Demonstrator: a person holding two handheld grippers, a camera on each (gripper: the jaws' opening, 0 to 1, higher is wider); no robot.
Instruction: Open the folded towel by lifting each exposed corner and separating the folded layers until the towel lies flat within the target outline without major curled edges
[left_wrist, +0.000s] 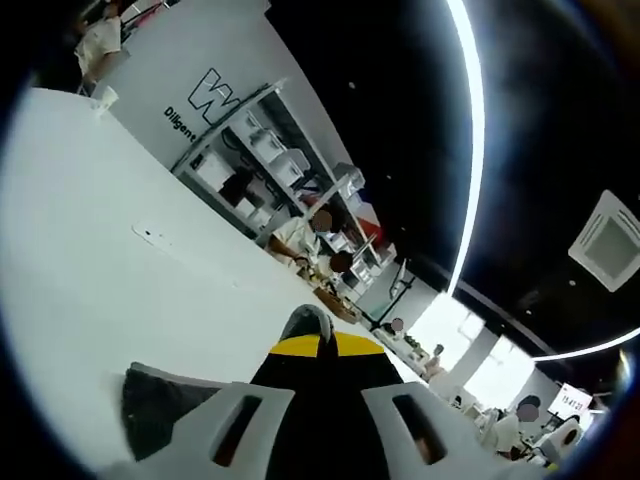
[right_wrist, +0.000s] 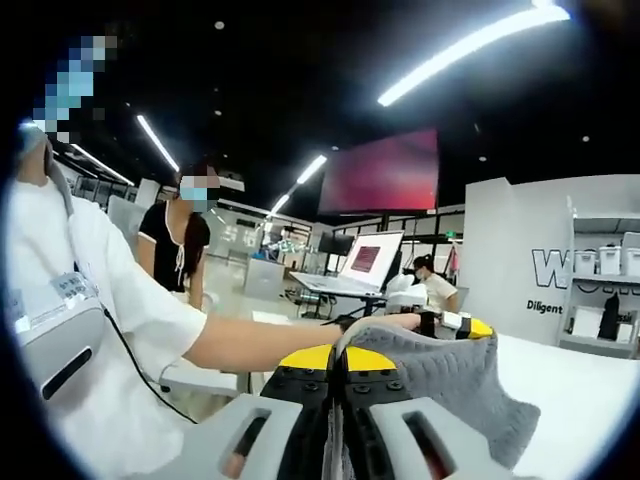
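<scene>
The right gripper (right_wrist: 340, 365) is clamped on the grey towel (right_wrist: 440, 385), lifted above the white table (right_wrist: 570, 390). The left gripper (left_wrist: 318, 345) pinches the towel's corner (left_wrist: 305, 322) above that table.

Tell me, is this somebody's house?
Probably not; it looks like a big workshop or lab. There are storage shelves with boxes, long ceiling strip lights, and a laptop on a worktable.

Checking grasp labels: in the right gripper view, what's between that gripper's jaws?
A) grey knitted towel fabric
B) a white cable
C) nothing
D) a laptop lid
A: the grey knitted towel is pinched in the right gripper, its jaws closed on the cloth, which drapes off to one side.
</scene>
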